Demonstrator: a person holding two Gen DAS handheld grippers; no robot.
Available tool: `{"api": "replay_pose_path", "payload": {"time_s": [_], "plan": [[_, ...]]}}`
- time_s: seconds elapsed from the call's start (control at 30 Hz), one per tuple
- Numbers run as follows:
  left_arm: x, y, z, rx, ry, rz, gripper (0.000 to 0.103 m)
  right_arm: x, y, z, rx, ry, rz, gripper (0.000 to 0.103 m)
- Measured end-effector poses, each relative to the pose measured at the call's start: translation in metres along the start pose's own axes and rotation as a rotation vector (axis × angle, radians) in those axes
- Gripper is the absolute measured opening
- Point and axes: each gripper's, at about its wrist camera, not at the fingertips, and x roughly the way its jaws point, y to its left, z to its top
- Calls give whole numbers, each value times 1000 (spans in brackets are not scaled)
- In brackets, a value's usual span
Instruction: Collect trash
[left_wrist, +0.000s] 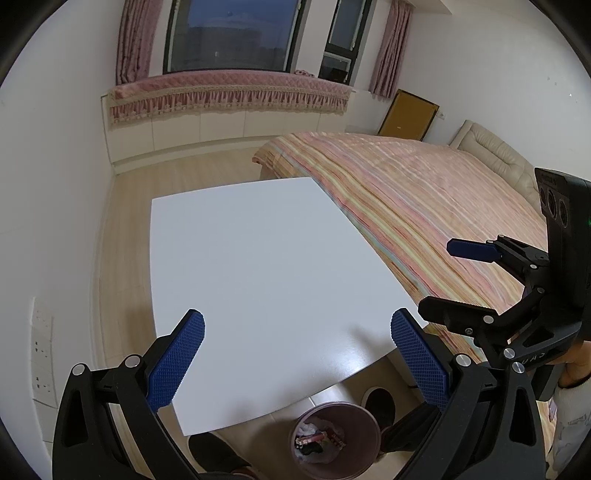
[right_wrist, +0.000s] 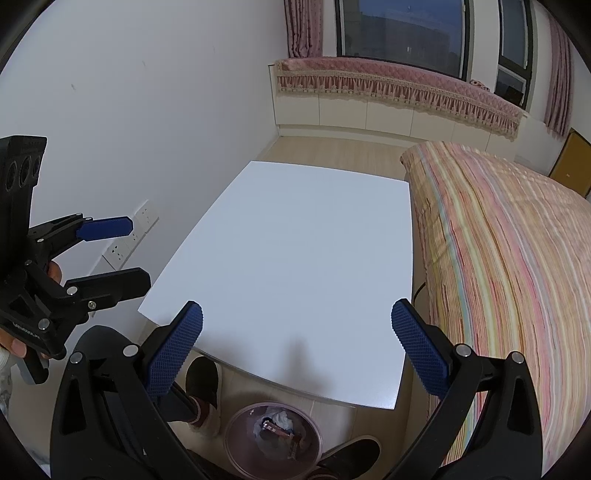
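Desk: white top bare, no trash visible on it. Bin: on the floor below the desk's near edge, between the person's shoes, holding wrappers and crumpled paper; collection looks finished. Left gripper and right gripper: fingers apart, empty, raised over the near edge, apparently idle.

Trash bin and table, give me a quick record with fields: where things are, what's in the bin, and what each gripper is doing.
table: white top, nothing visible on it
trash bin: pinkish bin on floor at table's near edge, between the person's shoes
bin contents: wrappers and crumpled paper
left gripper: open, holding nothing, above the table's near edge
right gripper: open, holding nothing, above the table's near edge
bed: striped cover beside table
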Motion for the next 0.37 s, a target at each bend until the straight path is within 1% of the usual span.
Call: {"api": "replay_pose_path", "payload": {"time_s": [0.17,0.37], "plan": [[8,3,2,4,15,14,97,8,-3,3,1,7,-9,100],[32,26,18,-49,26,59,97,34,-18,20,20,20,-24,100]]}}
